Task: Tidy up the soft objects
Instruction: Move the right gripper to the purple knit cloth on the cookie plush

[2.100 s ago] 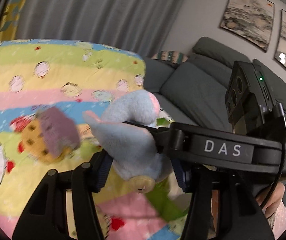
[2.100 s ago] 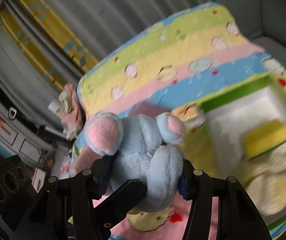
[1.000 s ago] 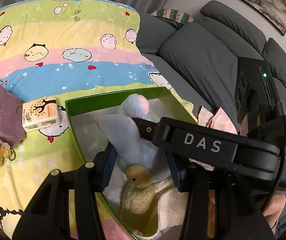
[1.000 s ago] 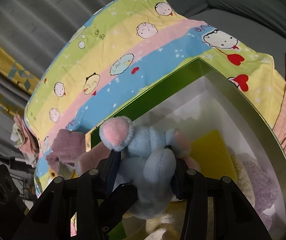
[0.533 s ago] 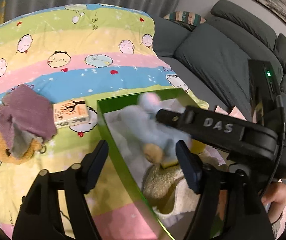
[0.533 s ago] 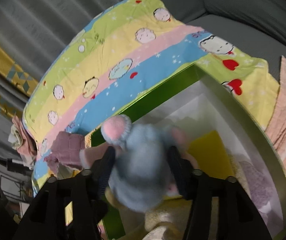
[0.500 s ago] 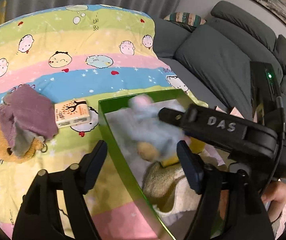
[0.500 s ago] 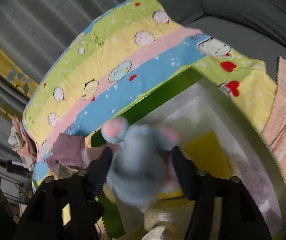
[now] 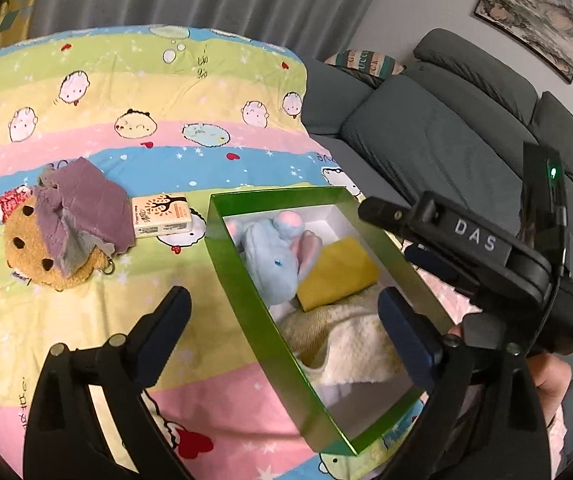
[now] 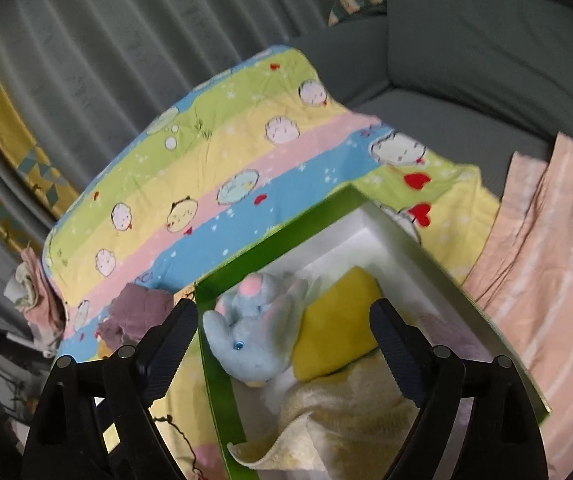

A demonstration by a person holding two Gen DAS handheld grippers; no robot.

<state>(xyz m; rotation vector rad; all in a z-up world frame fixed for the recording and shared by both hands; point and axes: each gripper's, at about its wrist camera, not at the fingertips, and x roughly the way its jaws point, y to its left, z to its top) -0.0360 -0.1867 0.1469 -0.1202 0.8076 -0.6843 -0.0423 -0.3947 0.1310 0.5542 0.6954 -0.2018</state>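
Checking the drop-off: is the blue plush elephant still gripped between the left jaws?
No: the blue plush elephant lies inside the green box, clear of the wide-open jaws.

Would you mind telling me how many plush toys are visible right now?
2: the blue plush elephant lies inside the green box, and a brown plush toy sits on the blanket under a purple cloth. Others may be hidden.
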